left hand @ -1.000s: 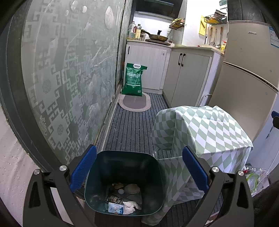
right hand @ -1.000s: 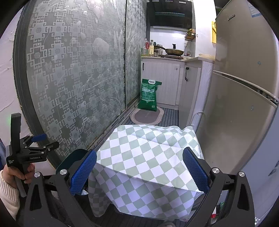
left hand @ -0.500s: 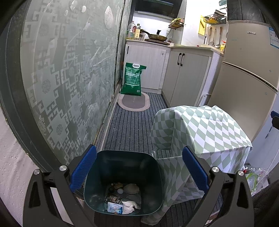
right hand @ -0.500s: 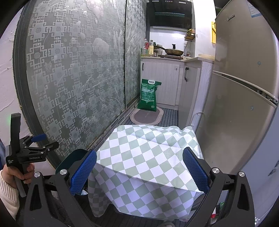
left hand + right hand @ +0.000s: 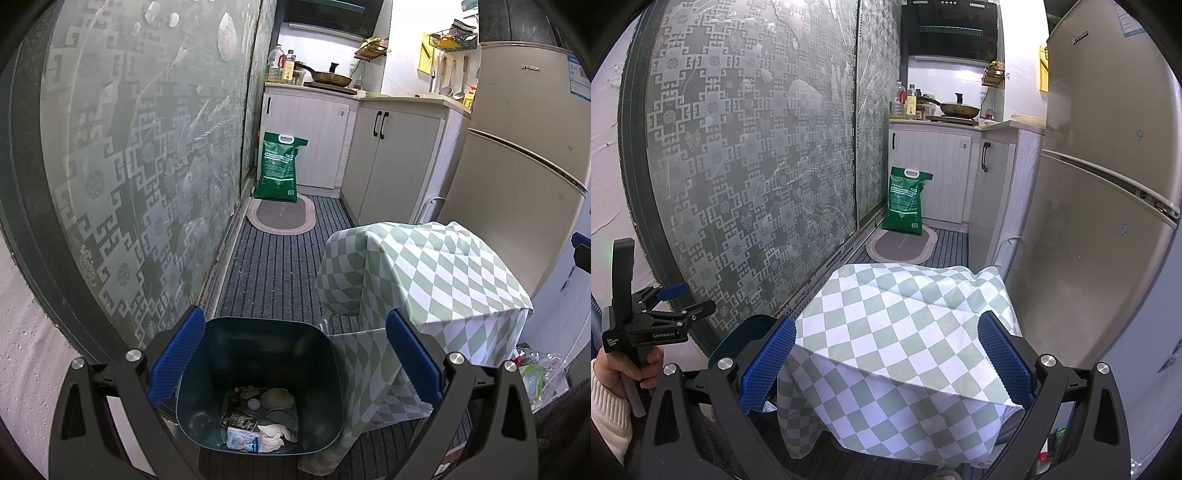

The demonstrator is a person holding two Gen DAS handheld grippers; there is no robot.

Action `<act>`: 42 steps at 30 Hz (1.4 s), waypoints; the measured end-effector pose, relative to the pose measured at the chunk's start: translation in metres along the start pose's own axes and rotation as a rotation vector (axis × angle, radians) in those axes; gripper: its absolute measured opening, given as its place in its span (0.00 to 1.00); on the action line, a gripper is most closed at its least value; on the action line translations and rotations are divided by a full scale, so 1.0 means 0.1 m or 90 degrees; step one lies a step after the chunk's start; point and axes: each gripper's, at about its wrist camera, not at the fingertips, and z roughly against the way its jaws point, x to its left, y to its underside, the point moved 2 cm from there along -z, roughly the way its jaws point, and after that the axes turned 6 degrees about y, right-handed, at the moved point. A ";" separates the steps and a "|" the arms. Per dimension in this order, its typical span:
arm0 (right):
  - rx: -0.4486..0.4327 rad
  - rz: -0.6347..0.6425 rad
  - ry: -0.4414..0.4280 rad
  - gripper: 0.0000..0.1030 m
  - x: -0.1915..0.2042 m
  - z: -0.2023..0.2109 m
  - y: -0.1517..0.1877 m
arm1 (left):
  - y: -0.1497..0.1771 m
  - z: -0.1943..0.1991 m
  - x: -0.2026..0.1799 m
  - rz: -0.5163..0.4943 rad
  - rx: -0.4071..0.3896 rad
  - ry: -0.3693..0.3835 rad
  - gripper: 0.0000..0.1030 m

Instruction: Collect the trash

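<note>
A dark teal trash bin (image 5: 325,373) stands on the floor beside a small table. At its bottom lie crumpled tissue (image 5: 275,434), a small packet (image 5: 242,439) and other scraps. My left gripper (image 5: 293,363) hangs open and empty above the bin. In the right wrist view the left gripper (image 5: 665,310) shows at the far left in a hand, and the bin's rim (image 5: 746,332) peeks out behind my left finger. My right gripper (image 5: 886,363) is open and empty over the table's green-and-white checked cloth (image 5: 905,332).
A frosted patterned glass door (image 5: 140,166) runs along the left. A fridge (image 5: 1100,221) stands close on the right. White cabinets (image 5: 391,162), a green sack (image 5: 279,168) and an oval mat (image 5: 282,216) lie ahead on the striped carpet. Plastic bags (image 5: 535,373) sit right of the table.
</note>
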 end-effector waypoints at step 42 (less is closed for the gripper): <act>0.000 0.001 0.001 0.97 0.01 0.00 0.00 | 0.00 -0.01 0.00 -0.010 0.007 0.004 0.97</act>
